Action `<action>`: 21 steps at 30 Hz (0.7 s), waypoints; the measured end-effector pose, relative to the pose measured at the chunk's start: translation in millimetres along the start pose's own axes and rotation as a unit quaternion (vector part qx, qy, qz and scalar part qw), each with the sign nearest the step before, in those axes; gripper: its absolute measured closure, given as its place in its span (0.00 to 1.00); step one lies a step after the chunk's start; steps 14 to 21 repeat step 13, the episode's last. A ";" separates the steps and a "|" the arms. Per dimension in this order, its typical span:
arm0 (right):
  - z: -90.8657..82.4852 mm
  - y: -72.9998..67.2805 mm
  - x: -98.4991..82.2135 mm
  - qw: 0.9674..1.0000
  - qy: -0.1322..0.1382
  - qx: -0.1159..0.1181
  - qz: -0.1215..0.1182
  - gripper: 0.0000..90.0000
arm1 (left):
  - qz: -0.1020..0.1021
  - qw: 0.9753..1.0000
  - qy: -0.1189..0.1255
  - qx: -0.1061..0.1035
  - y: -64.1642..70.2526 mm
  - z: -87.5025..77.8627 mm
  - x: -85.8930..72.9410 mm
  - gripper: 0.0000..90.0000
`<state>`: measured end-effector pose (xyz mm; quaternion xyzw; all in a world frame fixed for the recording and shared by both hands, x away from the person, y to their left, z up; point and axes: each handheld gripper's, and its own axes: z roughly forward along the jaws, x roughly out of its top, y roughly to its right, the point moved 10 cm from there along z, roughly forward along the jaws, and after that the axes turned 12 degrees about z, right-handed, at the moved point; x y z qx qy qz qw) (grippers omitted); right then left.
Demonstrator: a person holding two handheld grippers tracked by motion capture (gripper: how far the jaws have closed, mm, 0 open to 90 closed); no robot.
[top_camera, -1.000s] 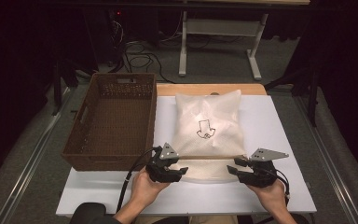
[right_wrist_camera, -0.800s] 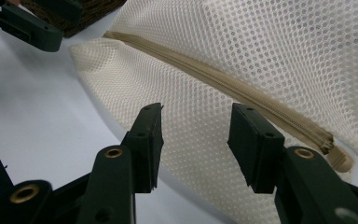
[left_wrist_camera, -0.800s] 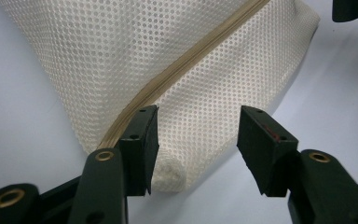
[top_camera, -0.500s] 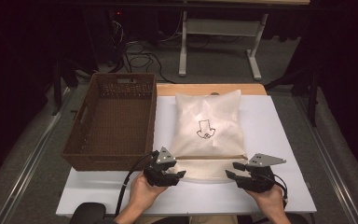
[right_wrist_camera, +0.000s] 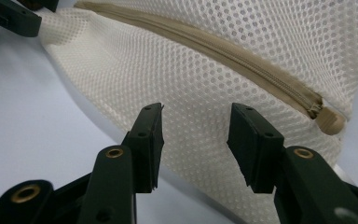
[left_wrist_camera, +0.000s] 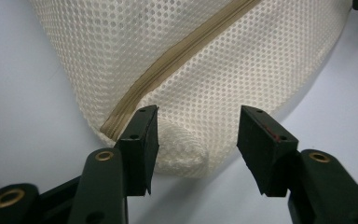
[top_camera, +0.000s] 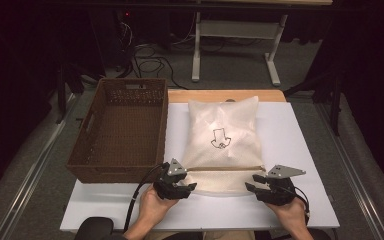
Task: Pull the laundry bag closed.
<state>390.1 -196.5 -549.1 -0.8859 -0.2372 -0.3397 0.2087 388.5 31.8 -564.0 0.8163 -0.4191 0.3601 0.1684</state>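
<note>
A cream mesh bag [top_camera: 222, 130] with a black arrow drawing lies flat on the white table [top_camera: 300, 150]. A tan zipper [top_camera: 225, 168] runs across its near end. My left gripper [top_camera: 184, 184] is at the bag's near left corner. In the left gripper view it [left_wrist_camera: 198, 116] stands open, with the rounded mesh corner [left_wrist_camera: 182, 149] between the jaws and the zipper [left_wrist_camera: 182, 49] just beyond. My right gripper [top_camera: 254, 184] is at the near right corner. In the right gripper view it [right_wrist_camera: 196, 112] is open over the mesh edge, its jaws just closed a touch, and the zipper pull [right_wrist_camera: 328, 122] lies to its right.
A brown wicker basket [top_camera: 117, 172] stands on the left of the table, right beside the bag. A wooden strip [top_camera: 205, 95] edges the table's far side. Beyond it are a dark floor, cables and a desk frame [top_camera: 235, 35].
Both hands have drawn back slightly toward the table's near edge. The bag and the basket lie as before.
</note>
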 end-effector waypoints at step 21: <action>0.9 2.7 -1.2 1.000 -0.002 0.000 -0.003 0.61 | -0.003 1.000 -0.002 0.002 -2.0 2.3 -2.3 0.53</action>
